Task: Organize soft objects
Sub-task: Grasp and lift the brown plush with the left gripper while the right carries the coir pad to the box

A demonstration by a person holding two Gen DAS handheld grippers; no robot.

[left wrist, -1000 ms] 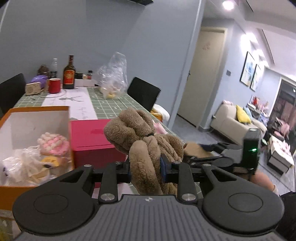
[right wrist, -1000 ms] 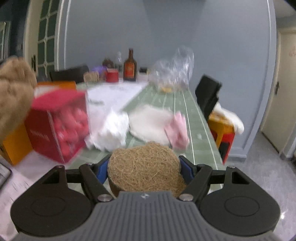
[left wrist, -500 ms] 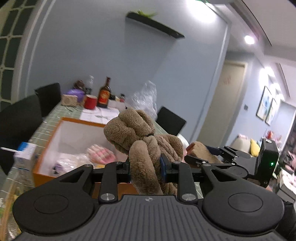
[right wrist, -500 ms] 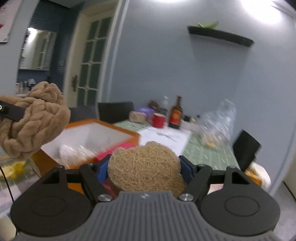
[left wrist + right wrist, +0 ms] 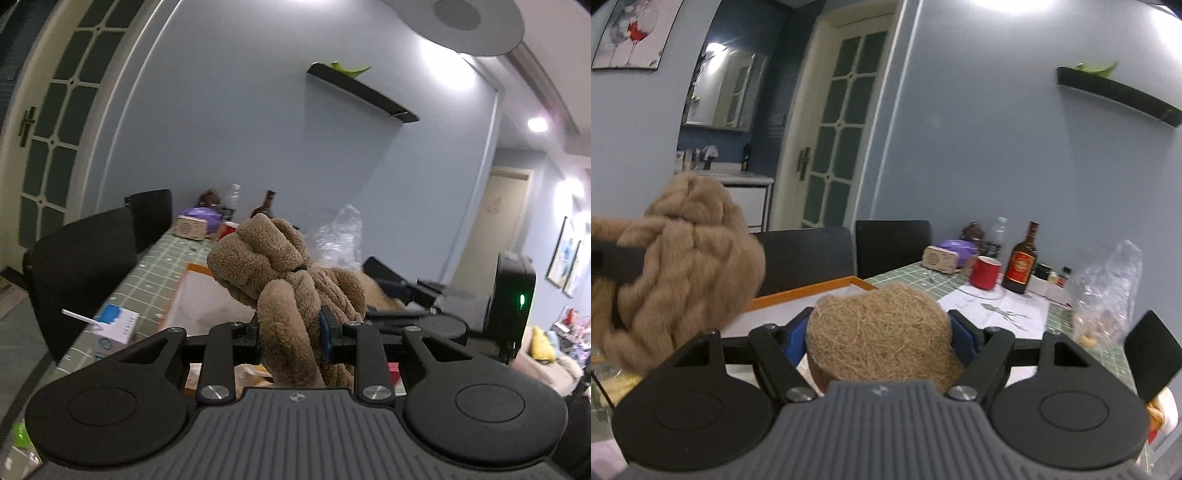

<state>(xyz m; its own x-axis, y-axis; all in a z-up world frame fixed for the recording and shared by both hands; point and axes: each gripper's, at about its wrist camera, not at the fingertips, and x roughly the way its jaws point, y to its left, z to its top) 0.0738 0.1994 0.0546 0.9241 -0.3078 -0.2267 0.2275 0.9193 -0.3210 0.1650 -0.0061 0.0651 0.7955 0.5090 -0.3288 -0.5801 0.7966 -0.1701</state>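
As both hands swing up and left from cluttered surface (image 5: pixel 1082 325), left claw (image 5: pixel 291 332) stays clamped on brown plush knot (image 5: pixel 273 258), right claw (image 5: pixel 882 336) on fibre pad (image 5: pixel 879 325); orange box (image 5: pixel 812 290) now ahead, drop-off likely next.

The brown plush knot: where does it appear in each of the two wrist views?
Left wrist view: the brown plush knot is at centre, clamped in the left gripper.
Right wrist view: it is at the left edge, left of the fibre pad.
Shared landmark: the dark liquor bottle on the far table end.
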